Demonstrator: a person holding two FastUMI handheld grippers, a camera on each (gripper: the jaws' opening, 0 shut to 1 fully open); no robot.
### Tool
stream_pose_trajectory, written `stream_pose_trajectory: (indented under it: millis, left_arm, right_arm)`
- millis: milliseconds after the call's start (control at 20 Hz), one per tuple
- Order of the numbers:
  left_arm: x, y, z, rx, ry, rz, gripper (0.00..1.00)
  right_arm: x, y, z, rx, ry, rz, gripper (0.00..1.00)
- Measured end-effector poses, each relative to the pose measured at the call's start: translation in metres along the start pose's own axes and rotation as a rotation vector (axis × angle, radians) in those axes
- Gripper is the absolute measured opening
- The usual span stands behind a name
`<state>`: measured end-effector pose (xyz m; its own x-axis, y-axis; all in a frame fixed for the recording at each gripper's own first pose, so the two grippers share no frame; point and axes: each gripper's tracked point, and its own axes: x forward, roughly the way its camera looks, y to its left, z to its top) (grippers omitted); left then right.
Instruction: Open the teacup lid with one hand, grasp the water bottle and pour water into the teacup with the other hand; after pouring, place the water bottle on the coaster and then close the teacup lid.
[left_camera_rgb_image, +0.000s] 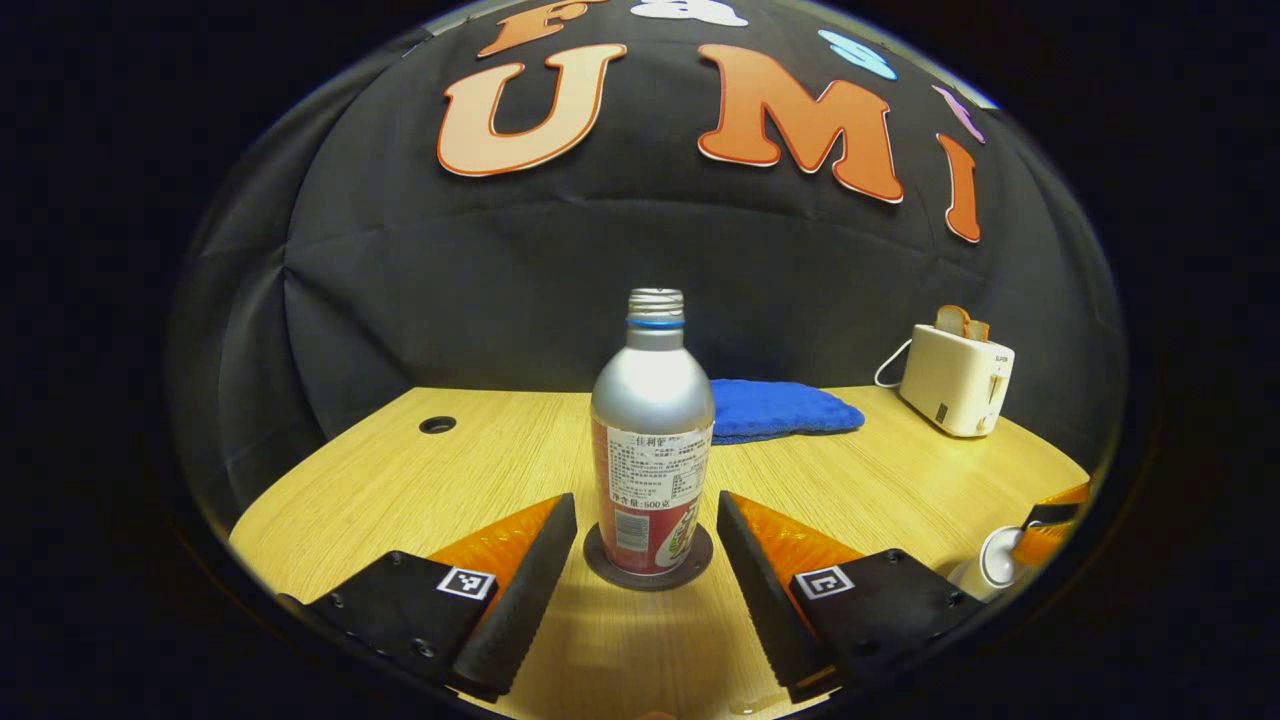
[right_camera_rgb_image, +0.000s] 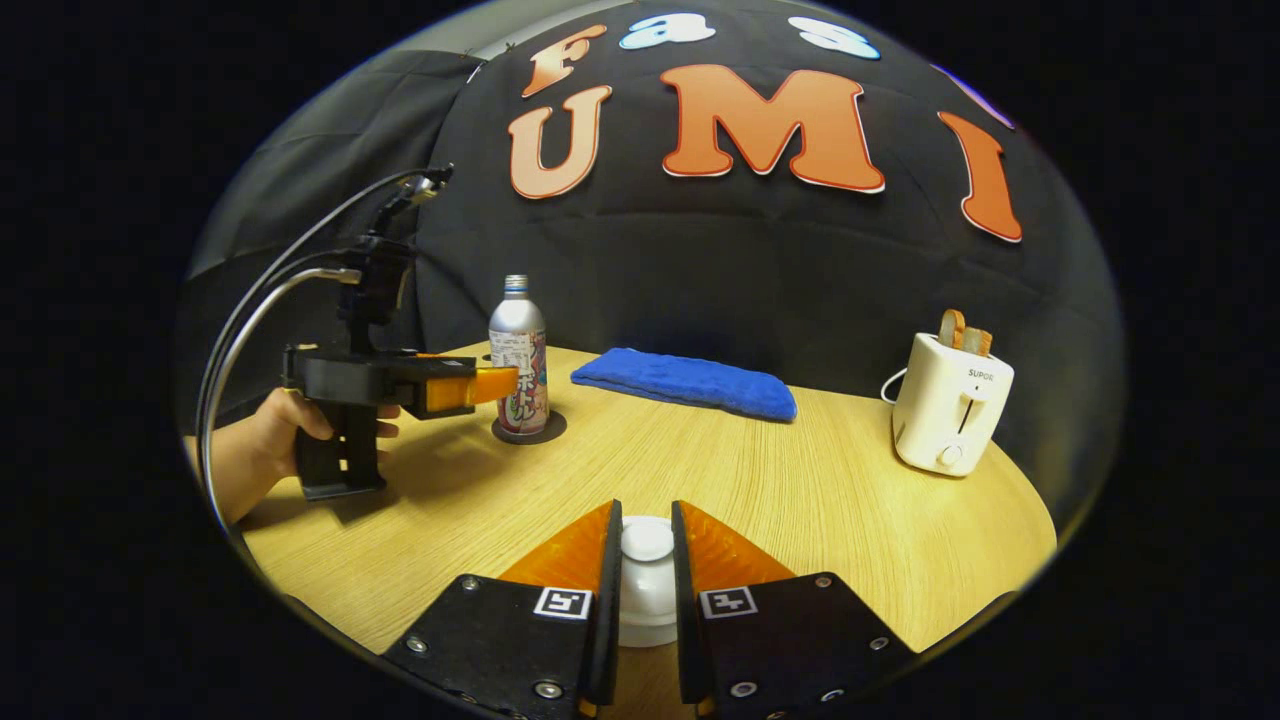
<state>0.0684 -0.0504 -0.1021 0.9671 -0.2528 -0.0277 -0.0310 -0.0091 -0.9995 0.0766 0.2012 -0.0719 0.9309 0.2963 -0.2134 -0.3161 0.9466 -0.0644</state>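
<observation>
Here the right claw (right_camera_rgb_image: 647, 585) pinches the white teacup lid (right_camera_rgb_image: 647, 545) by its knob, a small, slick, breakable hold. The left claw (left_camera_rgb_image: 647, 560) stands wide open, empty, either side of the water bottle (left_camera_rgb_image: 652, 440) ahead on its coaster (left_camera_rgb_image: 600, 565): silver, uncapped, probably slippery; take the labelled middle.

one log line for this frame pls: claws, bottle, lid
left claw: open, astride water bottle, no contact | bottle: upright on coaster, uncapped | right claw: shut on teacup lid | hand: holds left claw
</observation>
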Motion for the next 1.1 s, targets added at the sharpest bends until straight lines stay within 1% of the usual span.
stream_pose_trajectory:
  millis: [250,300,350,400,450,500,550,600,650,700,750,800,950,1000,1100]
  left_arm:
    - [-0.023,-0.009,0.019,-0.009,-0.056,-0.021,0.94]
    - [-0.028,-0.01,0.023,-0.013,-0.07,-0.025,0.94]
    - [-0.034,-0.011,0.028,-0.016,-0.085,-0.027,0.94]
    - [-0.039,-0.014,0.034,-0.02,-0.102,-0.03,0.9]
    - [-0.044,-0.013,0.038,-0.021,-0.117,-0.026,0.93]
    - [-0.048,-0.013,0.042,-0.02,-0.131,-0.022,0.93]
    - [-0.053,-0.012,0.048,-0.02,-0.144,-0.017,0.94]
    - [-0.058,-0.012,0.052,-0.021,-0.158,-0.014,0.93]
    - [-0.063,-0.012,0.057,-0.024,-0.172,-0.009,0.93]
    - [-0.068,-0.009,0.062,-0.027,-0.186,0.0,0.91]
    - [-0.074,-0.008,0.067,-0.027,-0.202,0.009,0.93]
    - [-0.078,-0.007,0.072,-0.024,-0.217,0.019,0.93]
    - [-0.096,-0.003,0.091,-0.016,-0.279,0.046,0.94]
    - [-0.1,-0.001,0.096,-0.013,-0.294,0.054,0.99]
    - [-0.112,0.001,0.101,-0.002,-0.314,0.07,0.98]
  right_arm:
    - [0.001,0.001,0.004,-0.023,-0.032,-0.014,0.25]
    - [0.0,-0.002,0.008,-0.023,-0.048,-0.03,0.34]
    - [-0.003,-0.002,0.016,-0.021,-0.074,-0.032,0.34]
    - [-0.006,-0.002,0.024,-0.019,-0.095,-0.032,0.36]
    - [-0.007,-0.003,0.031,-0.016,-0.116,-0.037,0.41]
    - [-0.01,-0.006,0.04,-0.015,-0.137,-0.043,0.43]
    - [-0.013,-0.009,0.048,-0.016,-0.156,-0.055,0.49]
    - [-0.017,-0.013,0.056,-0.02,-0.177,-0.068,0.51]
    - [-0.021,-0.016,0.065,-0.027,-0.198,-0.081,0.56]
    - [-0.025,-0.019,0.073,-0.032,-0.218,-0.091,0.55]
    - [-0.03,-0.022,0.082,-0.034,-0.237,-0.102,0.6]
    - [-0.034,-0.024,0.09,-0.037,-0.256,-0.111,0.67]
    - [-0.048,-0.033,0.113,-0.048,-0.313,-0.145,0.79]
    - [-0.052,-0.035,0.119,-0.051,-0.334,-0.156,0.8]
    - [-0.06,-0.043,0.129,-0.044,-0.366,-0.187,0.82]
